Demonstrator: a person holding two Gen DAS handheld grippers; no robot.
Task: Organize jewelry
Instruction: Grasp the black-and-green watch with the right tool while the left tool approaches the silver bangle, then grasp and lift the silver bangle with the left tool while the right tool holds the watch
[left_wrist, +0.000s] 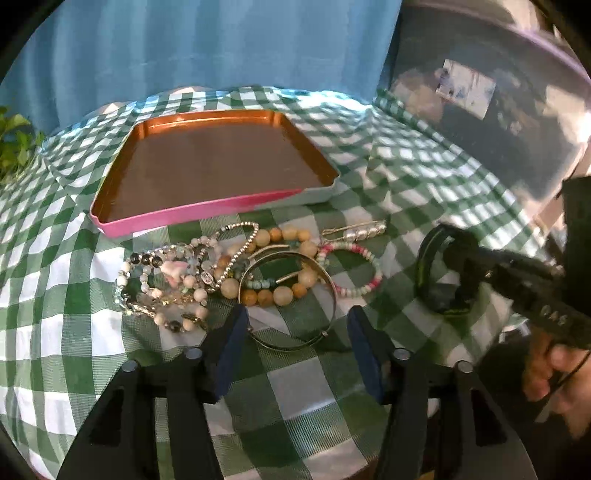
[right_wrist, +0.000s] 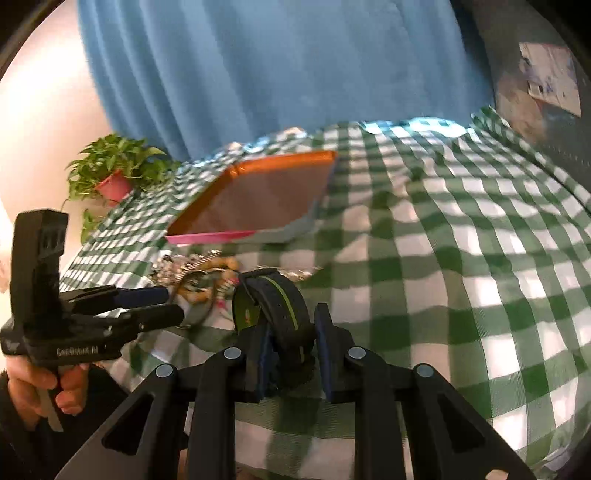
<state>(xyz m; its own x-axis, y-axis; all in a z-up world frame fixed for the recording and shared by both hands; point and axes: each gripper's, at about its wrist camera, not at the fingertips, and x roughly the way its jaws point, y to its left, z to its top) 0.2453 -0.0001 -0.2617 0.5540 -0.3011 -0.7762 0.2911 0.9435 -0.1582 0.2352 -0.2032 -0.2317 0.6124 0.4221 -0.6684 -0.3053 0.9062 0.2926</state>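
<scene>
A pink tray with a copper inside (left_wrist: 199, 218) (right_wrist: 207, 238) lies at the back of the green-checked cloth. In front of it is a heap of jewelry: bead bracelets (left_wrist: 273, 288), a pink-and-white bead ring (left_wrist: 369, 284), a silver clip (left_wrist: 362, 229). A wide metal bangle (left_wrist: 291, 345) (right_wrist: 197, 308) lies between my left gripper's (left_wrist: 297, 314) (right_wrist: 173, 304) blue pads; the left pad touches it, while cloth shows between it and the right pad. My right gripper (right_wrist: 291, 332) (left_wrist: 458, 258) is shut on a black wristband with a green stripe (right_wrist: 280, 302) (left_wrist: 424, 273), right of the heap.
A potted plant (right_wrist: 114, 173) (left_wrist: 14, 144) stands off the table's far left corner. A blue curtain (right_wrist: 277, 74) hangs behind. A dark glossy surface (left_wrist: 480, 110) rises at the right. A hand (right_wrist: 44, 384) holds the left gripper's handle. Bare checked cloth (right_wrist: 461, 277) spreads to the right.
</scene>
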